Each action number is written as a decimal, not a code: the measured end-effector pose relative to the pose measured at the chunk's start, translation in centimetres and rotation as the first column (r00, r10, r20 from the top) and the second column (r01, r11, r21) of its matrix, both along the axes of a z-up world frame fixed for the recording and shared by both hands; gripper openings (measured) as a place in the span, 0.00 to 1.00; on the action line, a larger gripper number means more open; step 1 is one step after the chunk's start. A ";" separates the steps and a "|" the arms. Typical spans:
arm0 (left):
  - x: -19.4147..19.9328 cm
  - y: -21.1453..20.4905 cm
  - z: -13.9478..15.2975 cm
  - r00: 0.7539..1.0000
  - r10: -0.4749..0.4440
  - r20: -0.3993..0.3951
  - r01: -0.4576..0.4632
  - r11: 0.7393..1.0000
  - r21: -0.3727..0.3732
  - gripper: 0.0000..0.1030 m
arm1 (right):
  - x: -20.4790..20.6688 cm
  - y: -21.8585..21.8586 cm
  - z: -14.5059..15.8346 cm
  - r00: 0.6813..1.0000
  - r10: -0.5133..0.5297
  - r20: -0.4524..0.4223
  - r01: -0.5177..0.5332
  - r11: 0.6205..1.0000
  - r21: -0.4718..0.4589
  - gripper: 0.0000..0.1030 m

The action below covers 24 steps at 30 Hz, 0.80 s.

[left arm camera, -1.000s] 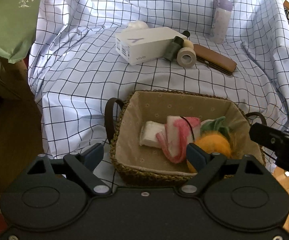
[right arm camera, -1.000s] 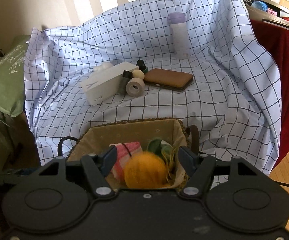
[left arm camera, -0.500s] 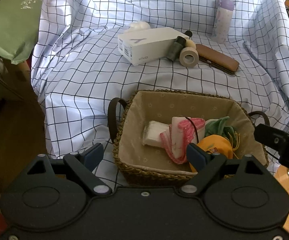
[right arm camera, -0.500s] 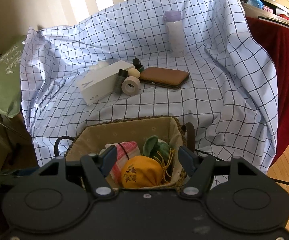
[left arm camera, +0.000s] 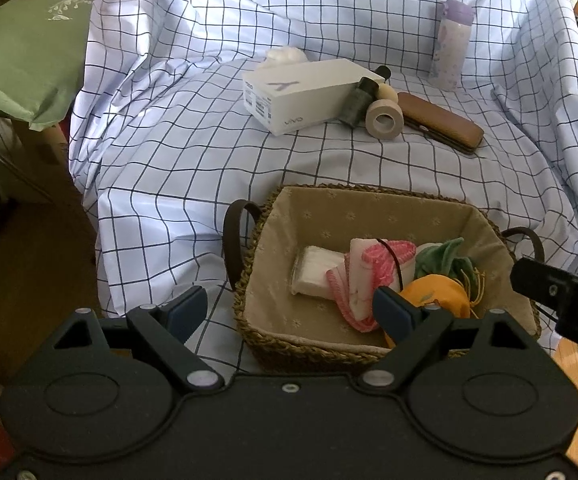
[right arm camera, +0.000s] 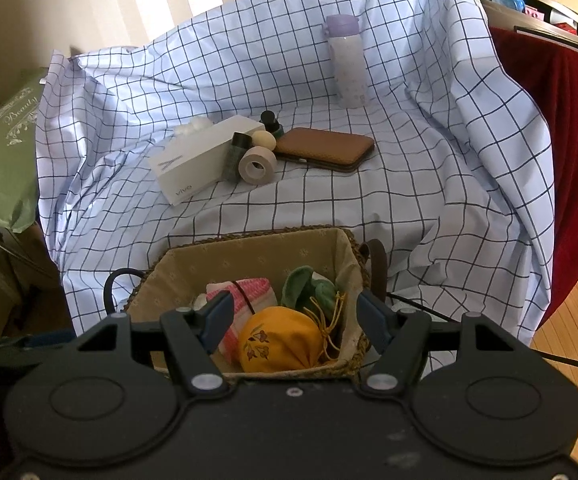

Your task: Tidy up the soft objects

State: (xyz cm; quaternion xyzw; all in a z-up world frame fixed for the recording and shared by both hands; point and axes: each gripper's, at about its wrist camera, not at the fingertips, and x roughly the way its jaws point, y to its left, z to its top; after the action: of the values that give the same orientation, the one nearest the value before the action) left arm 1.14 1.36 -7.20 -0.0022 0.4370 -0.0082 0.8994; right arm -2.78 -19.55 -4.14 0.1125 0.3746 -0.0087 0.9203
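- Four soft things lie in my lined wicker basket (right arm camera: 341, 240): orange drawstring pouch (right arm camera: 281, 344), green pouch (right arm camera: 309, 288), pink-and-white cloth (left arm camera: 373, 272), white wad (left arm camera: 313, 272).
- At twelve o'clock beyond it: white carton (left arm camera: 305, 96), tape roll (left arm camera: 385, 120), brown case (left arm camera: 441, 124), lilac bottle (right arm camera: 347, 64).
- My left gripper (left arm camera: 289, 312) gapes wide, empty.
- My right gripper (right arm camera: 295, 320) stands apart around the orange pouch, not touching.

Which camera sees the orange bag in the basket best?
The right wrist view: the orange bag lies nearly whole between the open tongs, its flower pattern showing. In the left wrist view the orange bag is partly hidden behind the left tongs' finger.
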 end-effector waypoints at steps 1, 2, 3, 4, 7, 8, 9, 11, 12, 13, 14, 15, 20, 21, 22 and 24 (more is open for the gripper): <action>-0.1 0.0 0.0 1.000 0.000 0.000 0.000 1.000 0.000 0.84 | 0.0 0.0 0.0 1.000 -0.001 -0.002 0.001 1.000 0.000 0.66; 0.0 0.0 0.0 1.000 0.001 -0.001 -0.001 1.000 0.000 0.84 | 0.1 0.0 0.0 1.000 -0.002 -0.004 0.002 1.000 0.001 0.66; 0.0 0.0 0.0 1.000 0.001 -0.002 -0.001 1.000 0.000 0.84 | 0.1 -0.1 -0.1 1.000 -0.003 -0.006 0.003 1.000 0.000 0.66; 0.0 0.1 0.0 1.000 0.002 -0.003 -0.002 1.000 0.000 0.84 | 0.1 -0.1 -0.1 1.000 -0.003 -0.008 0.003 1.000 0.000 0.66; 0.1 0.1 0.0 1.000 0.003 -0.006 -0.003 1.000 0.000 0.84 | 0.1 -0.1 -0.1 1.000 -0.004 -0.011 0.004 1.000 0.001 0.67; 0.1 0.1 -0.1 1.000 0.003 -0.006 -0.003 1.000 0.000 0.84 | 0.1 -0.1 -0.1 1.000 -0.004 -0.013 0.004 1.000 0.001 0.67; 0.1 0.1 -0.1 1.000 0.003 -0.006 -0.003 1.000 0.001 0.84 | 0.2 -0.1 -0.1 1.000 -0.005 -0.016 0.005 1.000 0.001 0.67; 0.1 0.1 -0.1 1.000 0.002 -0.007 -0.002 1.000 0.001 0.84 | 0.3 -0.2 -0.2 1.000 -0.006 -0.020 0.006 1.000 0.003 0.68; 0.1 0.1 -0.1 1.000 0.001 -0.008 -0.001 1.000 0.001 0.84 | 0.3 -0.2 -0.3 1.000 -0.006 -0.022 0.007 1.000 0.004 0.68; 0.1 0.1 -0.1 1.000 0.001 -0.008 -0.001 1.000 0.001 0.84 | 0.4 -0.3 -0.3 1.000 -0.007 -0.025 0.008 1.000 0.004 0.68; 0.1 0.1 -0.2 1.000 0.001 -0.009 -0.001 1.000 0.001 0.84 | 0.4 -0.3 -0.3 1.000 -0.009 -0.027 0.009 1.000 0.005 0.68; 0.1 0.1 -0.2 1.000 0.000 -0.010 0.000 1.000 0.001 0.84 | 0.4 -0.3 -0.4 1.000 -0.010 -0.029 0.010 1.000 0.005 0.69; 0.0 0.0 -0.4 1.000 -0.005 -0.019 0.005 1.000 0.002 0.84 | 0.5 -0.3 -0.6 0.999 -0.010 -0.040 0.010 1.000 0.009 0.69; 0.0 -0.1 -0.4 1.000 -0.005 -0.020 0.005 1.000 0.002 0.84 | 0.5 -0.3 -0.6 0.999 -0.010 -0.042 0.010 1.000 0.010 0.69; 0.0 -0.1 -0.4 1.000 -0.006 -0.020 0.006 1.000 0.002 0.84 | 0.5 -0.3 -0.7 0.999 -0.010 -0.044 0.010 1.000 0.010 0.69; 0.0 -0.1 -0.5 1.000 -0.006 -0.021 0.006 1.000 0.001 0.84 | 0.5 -0.3 -0.7 0.999 -0.010 -0.047 0.011 1.000 0.012 0.70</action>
State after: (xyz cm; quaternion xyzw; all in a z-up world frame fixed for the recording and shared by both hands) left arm 1.16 1.28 -7.66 -0.0004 0.4465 -0.0104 0.8947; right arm -2.26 -19.87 -4.83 0.1197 0.3955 -0.0139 0.9105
